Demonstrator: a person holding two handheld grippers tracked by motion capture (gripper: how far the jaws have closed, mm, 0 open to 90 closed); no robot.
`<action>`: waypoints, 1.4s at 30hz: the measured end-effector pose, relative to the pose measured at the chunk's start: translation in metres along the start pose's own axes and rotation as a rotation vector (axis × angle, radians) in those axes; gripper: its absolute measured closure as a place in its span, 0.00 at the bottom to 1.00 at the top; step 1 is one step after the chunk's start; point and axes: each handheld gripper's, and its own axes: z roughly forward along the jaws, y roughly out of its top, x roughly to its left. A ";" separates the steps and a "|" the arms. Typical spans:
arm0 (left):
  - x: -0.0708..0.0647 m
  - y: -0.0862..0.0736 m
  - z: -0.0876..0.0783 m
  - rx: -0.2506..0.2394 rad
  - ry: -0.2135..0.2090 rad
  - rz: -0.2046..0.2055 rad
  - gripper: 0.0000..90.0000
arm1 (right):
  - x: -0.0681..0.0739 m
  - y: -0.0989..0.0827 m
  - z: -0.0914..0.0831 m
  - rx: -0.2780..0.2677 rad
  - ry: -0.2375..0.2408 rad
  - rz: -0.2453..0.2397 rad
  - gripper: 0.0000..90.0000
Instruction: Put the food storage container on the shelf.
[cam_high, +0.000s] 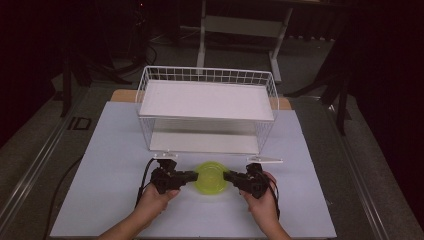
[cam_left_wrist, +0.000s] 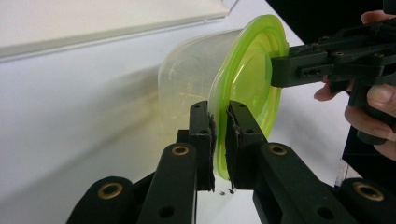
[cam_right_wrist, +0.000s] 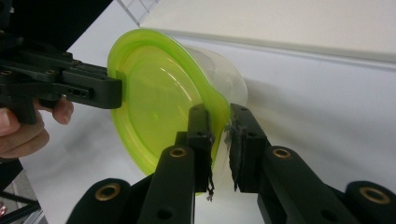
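**Two grippers pinch a green-lidded container from either side**

A pale white sheet covers the bench (cam_high: 100, 200), which stands in a dim room with a grey floor. Near the front edge, the person's left hand (cam_high: 152, 197) and right hand (cam_high: 262, 200) each carry a gripper. Between them sits the clear container (cam_high: 211, 178) with its lime-green lid (cam_left_wrist: 252, 84), lid facing up in the high view. The left gripper (cam_left_wrist: 220, 140) has its jaws pressed onto the lid's rim on one side; the right gripper (cam_right_wrist: 220, 140) pinches the opposite rim, so the line between the two grips runs left to right across the bench. The container appears round, with no clear long axis, though the gripper views are too close to be sure. Just behind it stands a white wire rack (cam_high: 207, 110) with two shelves, blocking the way farther back. Beyond, metal frame legs (cam_high: 202, 35) stand in the dark.
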 end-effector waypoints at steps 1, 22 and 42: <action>0.001 0.001 -0.001 -0.008 -0.005 -0.005 0.92 | 0.001 0.001 0.000 -0.006 0.000 -0.002 0.89; 0.027 0.037 -0.004 -0.157 -0.001 -0.063 0.92 | -0.002 0.044 0.016 -0.149 -0.032 0.017 0.89; 0.051 0.052 0.021 -0.200 0.047 -0.099 0.91 | -0.024 0.058 0.043 -0.187 -0.086 0.064 0.88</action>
